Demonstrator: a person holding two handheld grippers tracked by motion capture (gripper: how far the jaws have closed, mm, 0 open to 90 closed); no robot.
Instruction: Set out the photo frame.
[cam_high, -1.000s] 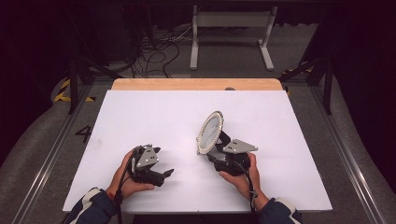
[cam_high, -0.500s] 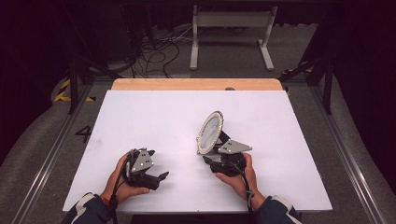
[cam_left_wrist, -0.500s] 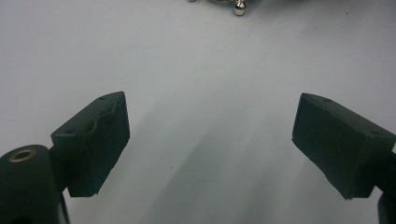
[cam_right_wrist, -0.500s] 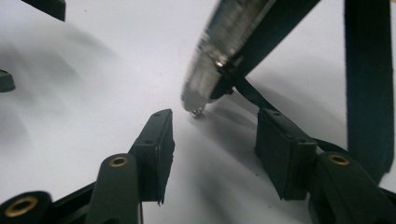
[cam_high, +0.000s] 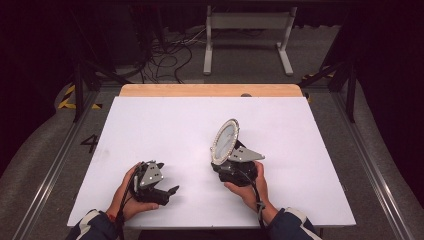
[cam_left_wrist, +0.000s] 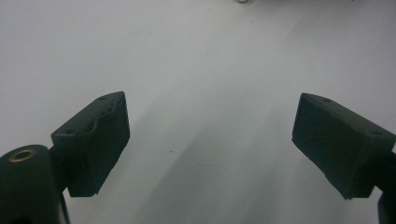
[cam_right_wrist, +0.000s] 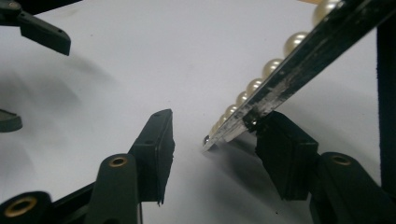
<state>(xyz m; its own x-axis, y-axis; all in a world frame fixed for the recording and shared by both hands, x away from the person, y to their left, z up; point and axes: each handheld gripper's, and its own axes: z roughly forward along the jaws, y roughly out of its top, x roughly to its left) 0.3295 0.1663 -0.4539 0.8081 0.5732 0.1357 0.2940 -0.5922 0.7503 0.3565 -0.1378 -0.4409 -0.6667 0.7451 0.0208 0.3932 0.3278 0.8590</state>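
Note:
A round mirror (cam_high: 225, 139) with a rim of pearl beads stands tilted on edge on the white table (cam_high: 150, 125), right of centre. My right gripper (cam_high: 221, 162) is at its base. In the right gripper view the mirror's (cam_right_wrist: 299, 51) lower edge rests against the right-hand jaw, and the other jaw stands apart from it, so the right gripper (cam_right_wrist: 215, 140) is open. My left gripper (cam_high: 164, 178) lies near the front edge, left of centre. The left gripper (cam_left_wrist: 210, 135) has its jaws spread wide, with only bare table between them.
A wooden strip (cam_high: 210, 90) runs along the table's far edge. Behind it on the floor are cables (cam_high: 165, 55) and a metal stand (cam_high: 247, 35). Rails (cam_high: 380, 170) run along both sides of the table. The left gripper's jaws (cam_right_wrist: 42, 84) appear at the right gripper view's upper left.
My left gripper has slid a little to the left and toward the front edge. The right gripper and the tilted mirror have stayed in place.

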